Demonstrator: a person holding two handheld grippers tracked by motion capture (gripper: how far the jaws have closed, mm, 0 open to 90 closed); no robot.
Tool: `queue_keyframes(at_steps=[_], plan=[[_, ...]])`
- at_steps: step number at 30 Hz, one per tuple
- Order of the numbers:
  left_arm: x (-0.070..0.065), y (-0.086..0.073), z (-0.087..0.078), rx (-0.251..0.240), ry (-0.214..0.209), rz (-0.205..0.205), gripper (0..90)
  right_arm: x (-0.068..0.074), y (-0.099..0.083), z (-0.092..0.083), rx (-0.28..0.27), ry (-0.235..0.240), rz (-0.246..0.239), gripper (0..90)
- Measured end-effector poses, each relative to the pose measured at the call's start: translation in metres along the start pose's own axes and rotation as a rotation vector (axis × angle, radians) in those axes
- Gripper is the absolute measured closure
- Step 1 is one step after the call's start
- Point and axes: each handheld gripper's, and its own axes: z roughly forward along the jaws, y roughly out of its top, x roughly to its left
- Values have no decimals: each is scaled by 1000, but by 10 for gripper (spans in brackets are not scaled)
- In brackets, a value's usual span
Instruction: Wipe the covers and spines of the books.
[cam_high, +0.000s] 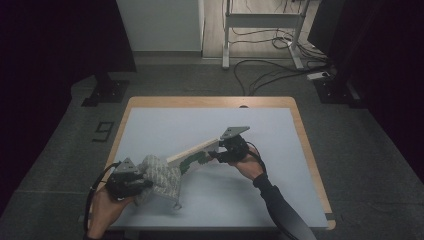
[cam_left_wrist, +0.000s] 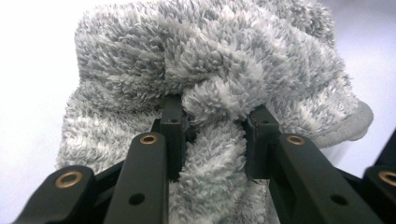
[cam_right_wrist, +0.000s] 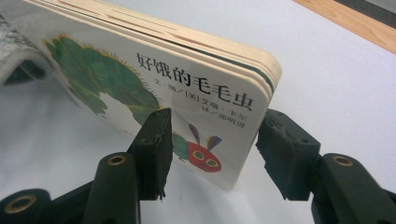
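Observation:
A fluffy grey-and-white fabric piece lies bunched at the front left of the table. My left gripper is shut on a fold of it; in the left gripper view the fabric bulges between the two pads. A board book with a green caterpillar on its cover slants from the fabric up to the right. My right gripper is shut on its near corner. In the right gripper view the book sits between the pads, and its far end meets the fabric.
A pale blue-grey mat covers the wooden table, with bare room at the back and right. Beyond the table, a desk frame and loose cables are on the floor.

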Motion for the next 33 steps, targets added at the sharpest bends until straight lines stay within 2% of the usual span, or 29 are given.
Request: queue_keyframes(at_steps=[6,10,21,25,27,33], plan=[[2,8,18,23,5,16,661,1,0,0,0,-7,-3,442],[1,10,33,62,11,33,659,1,0,0,-2,-7,-7,443],[0,2,65,136,9,43,658,1,0,0,-1,-9,-8,445],[0,-3,69,98,4,31,657,2,-1,0,0,-10,-12,445],[0,-3,69,86,0,38,660,1,-1,-1,-2,-8,-12,445],[1,1,60,36,-9,29,666,2,-2,-1,-2,-12,-9,444]])
